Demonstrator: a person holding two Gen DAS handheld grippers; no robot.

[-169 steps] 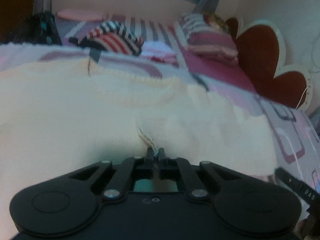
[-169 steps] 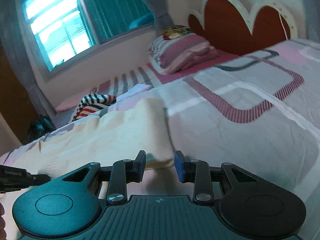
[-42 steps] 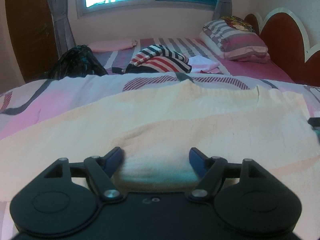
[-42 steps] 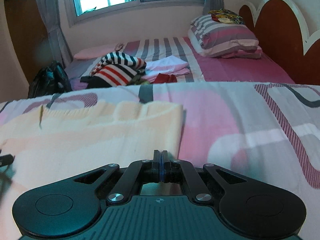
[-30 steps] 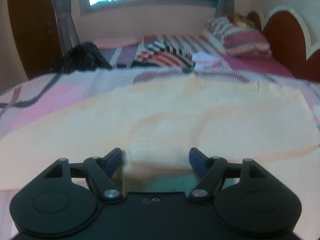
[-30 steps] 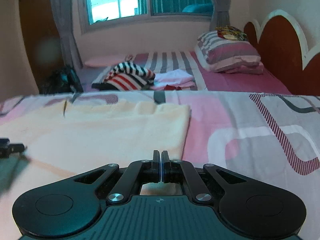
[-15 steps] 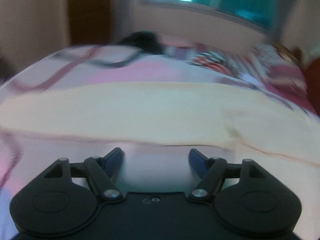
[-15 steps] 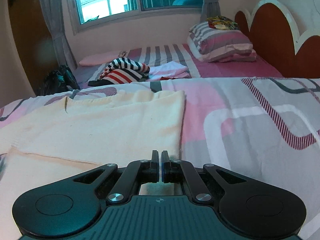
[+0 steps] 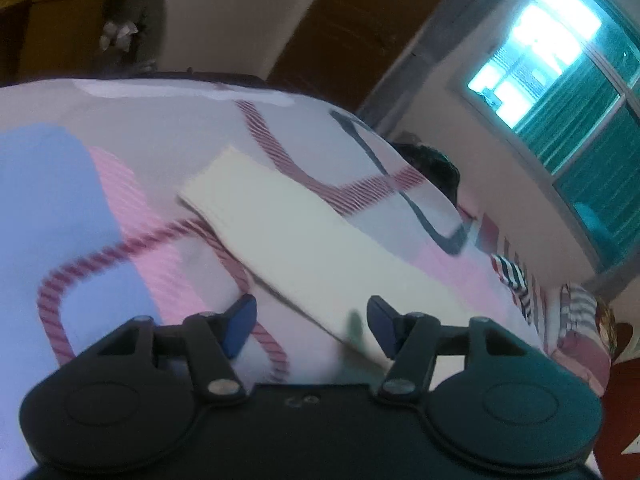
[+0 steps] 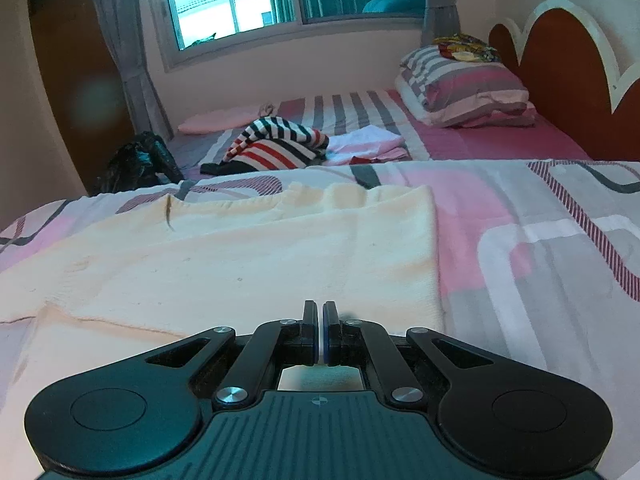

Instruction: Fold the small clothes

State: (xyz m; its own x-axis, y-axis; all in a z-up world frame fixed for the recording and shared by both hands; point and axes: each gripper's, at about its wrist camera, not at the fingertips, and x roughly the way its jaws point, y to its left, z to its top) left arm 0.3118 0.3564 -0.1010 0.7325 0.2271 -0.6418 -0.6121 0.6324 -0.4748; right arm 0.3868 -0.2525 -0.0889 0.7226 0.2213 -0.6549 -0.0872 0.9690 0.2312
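A cream knit garment (image 10: pixel 256 264) lies flat on the patterned bedspread (image 10: pixel 540 248). In the right wrist view my right gripper (image 10: pixel 321 320) is shut, its tips over the garment's near hem, a little left of the right edge; no cloth shows between the pads. The left wrist view is rolled and blurred. There a long cream sleeve (image 9: pixel 288 232) runs diagonally across the bedspread (image 9: pixel 120 140). My left gripper (image 9: pixel 312 314) hangs just above the sleeve, its jaws closing. The sleeve's near edge lies between the blue pads (image 9: pixel 240 316), which do not press on it.
Beyond lies a second bed with a striped top (image 10: pixel 276 144), folded pink and white clothes (image 10: pixel 368 144) and stacked pillows (image 10: pixel 464 92). A dark bag (image 10: pixel 136 164) sits at the far left, a red headboard (image 10: pixel 560 80) at the right. A window (image 9: pixel 560 60) and a brown door (image 9: pixel 352 28) show in the left wrist view.
My left gripper has swept sideways off the garment's body to its sleeve and rolled strongly, with the jaws narrowing. The right gripper stays shut and has shifted slightly along the hem.
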